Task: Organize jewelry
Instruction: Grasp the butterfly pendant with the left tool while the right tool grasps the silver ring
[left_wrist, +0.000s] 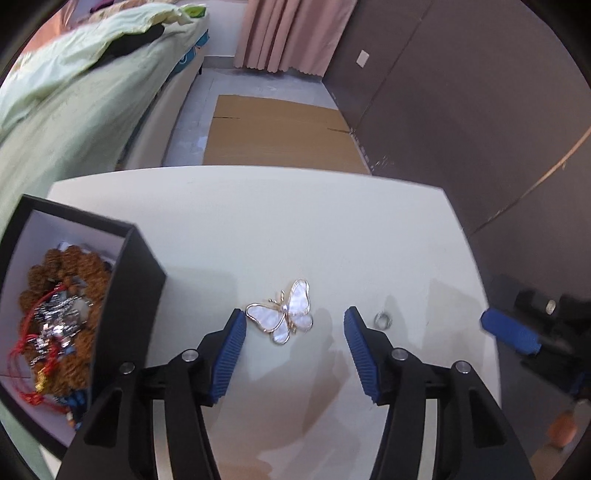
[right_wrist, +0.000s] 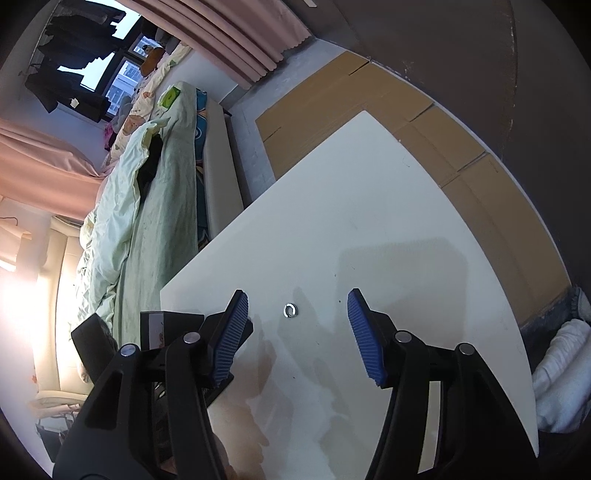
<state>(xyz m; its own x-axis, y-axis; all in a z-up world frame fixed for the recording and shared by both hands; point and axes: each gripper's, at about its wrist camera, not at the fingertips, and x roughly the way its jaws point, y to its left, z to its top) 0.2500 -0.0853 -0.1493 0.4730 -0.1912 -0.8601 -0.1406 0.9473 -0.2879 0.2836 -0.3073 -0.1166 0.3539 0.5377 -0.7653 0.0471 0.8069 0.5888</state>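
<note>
On white table, butterfly brooch flat, wings angled upper-right, between spread left gripper, right gripper spread.

The black box is cut off at the left edge, its tangled jewelry blurred (pieces indistinguishable).

Left hand-held gripper, right hand-held gripper: black arms, blue ribbed pads, silver screws.

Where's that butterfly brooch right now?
In the left wrist view, the brooch lies on the white table between the left gripper's open jaws, with the box left and a ring right.
</note>
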